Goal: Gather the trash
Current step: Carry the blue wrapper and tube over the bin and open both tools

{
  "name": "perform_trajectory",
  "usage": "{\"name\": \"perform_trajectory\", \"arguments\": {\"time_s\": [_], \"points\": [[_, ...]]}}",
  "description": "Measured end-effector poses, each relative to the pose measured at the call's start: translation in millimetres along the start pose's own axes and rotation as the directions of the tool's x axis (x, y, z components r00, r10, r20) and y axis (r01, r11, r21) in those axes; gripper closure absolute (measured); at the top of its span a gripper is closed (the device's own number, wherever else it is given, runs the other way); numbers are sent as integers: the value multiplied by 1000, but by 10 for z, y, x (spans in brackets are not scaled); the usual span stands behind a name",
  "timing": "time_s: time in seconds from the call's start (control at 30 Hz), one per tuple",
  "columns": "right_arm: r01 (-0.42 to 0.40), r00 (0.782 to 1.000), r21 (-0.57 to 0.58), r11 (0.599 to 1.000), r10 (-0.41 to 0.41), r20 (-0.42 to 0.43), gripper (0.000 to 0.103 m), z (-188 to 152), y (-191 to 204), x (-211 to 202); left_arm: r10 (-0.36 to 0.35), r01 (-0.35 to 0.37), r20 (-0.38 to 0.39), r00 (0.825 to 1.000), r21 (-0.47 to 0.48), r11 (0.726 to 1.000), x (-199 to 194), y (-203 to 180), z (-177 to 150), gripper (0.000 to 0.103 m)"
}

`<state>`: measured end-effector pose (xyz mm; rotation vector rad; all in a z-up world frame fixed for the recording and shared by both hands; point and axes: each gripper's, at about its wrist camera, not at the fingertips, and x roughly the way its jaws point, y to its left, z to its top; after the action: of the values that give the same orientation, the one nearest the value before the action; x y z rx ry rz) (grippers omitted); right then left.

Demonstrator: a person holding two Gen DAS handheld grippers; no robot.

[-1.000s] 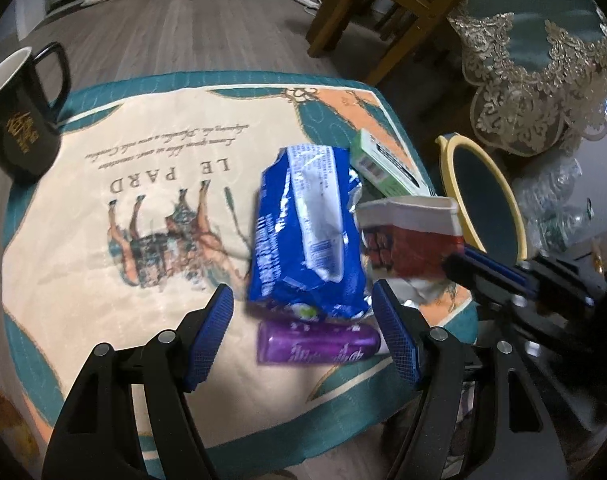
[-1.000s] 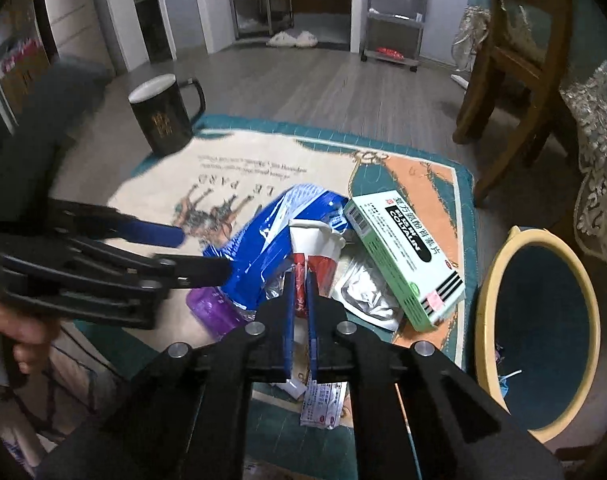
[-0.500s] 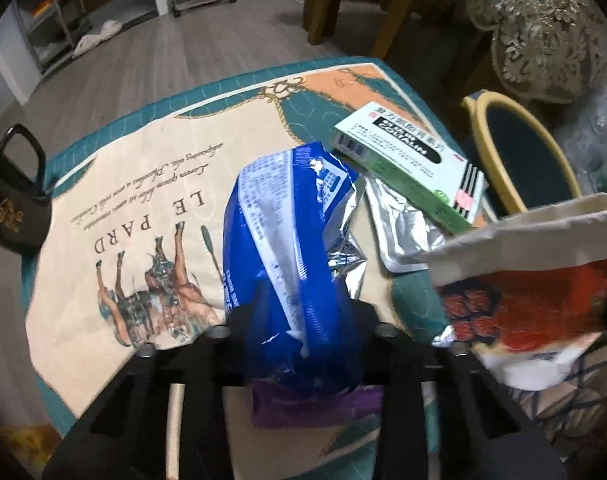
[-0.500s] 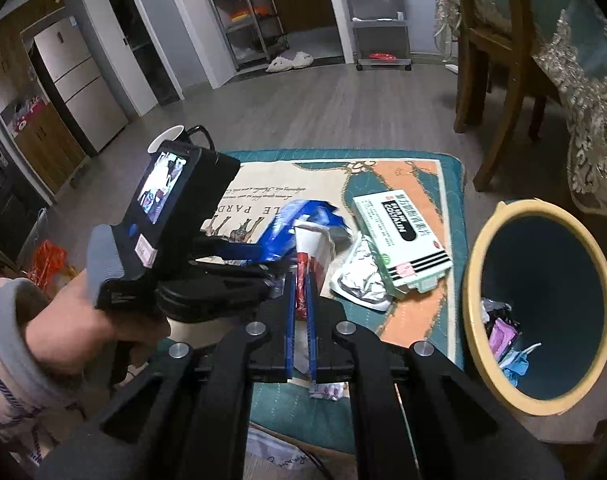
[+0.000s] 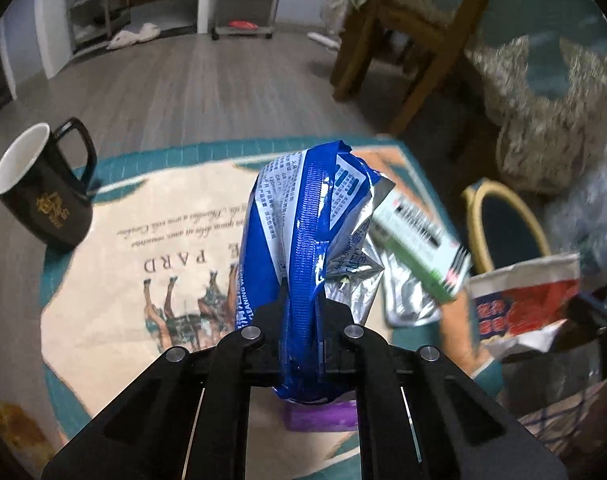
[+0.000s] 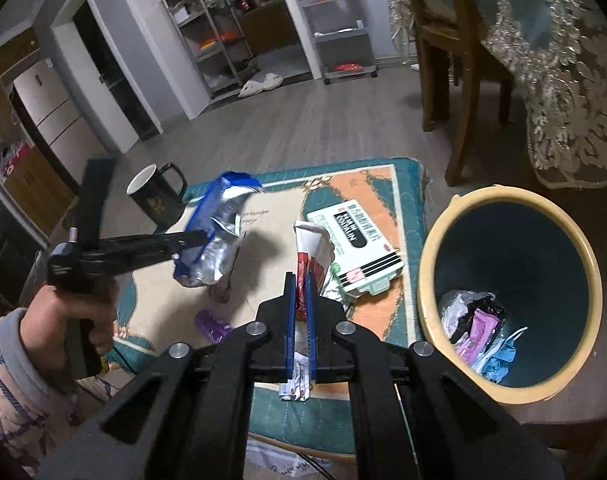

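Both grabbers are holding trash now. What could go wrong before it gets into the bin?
The blue wrapper is pinched only near one end by the left gripper, so it might slip. Swinging it toward the bin could bump the green box. The red-and-white packet in the right gripper may flop onto the rim.
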<state>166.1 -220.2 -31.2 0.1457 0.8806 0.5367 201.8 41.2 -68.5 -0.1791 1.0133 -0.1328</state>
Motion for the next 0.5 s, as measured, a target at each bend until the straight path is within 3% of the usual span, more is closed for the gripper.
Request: {"name": "perform_trajectory", "arguments": {"time_s": [0.27, 0.5], "points": [[31, 997, 85, 996, -37, 67, 99, 78, -294, -202, -110, 110, 64, 992, 5, 994, -223, -351, 181, 93], [71, 988, 159, 985, -91, 122, 99, 96, -537, -380, -181, 178, 55, 982, 62, 982, -179, -855, 229, 93]]}}
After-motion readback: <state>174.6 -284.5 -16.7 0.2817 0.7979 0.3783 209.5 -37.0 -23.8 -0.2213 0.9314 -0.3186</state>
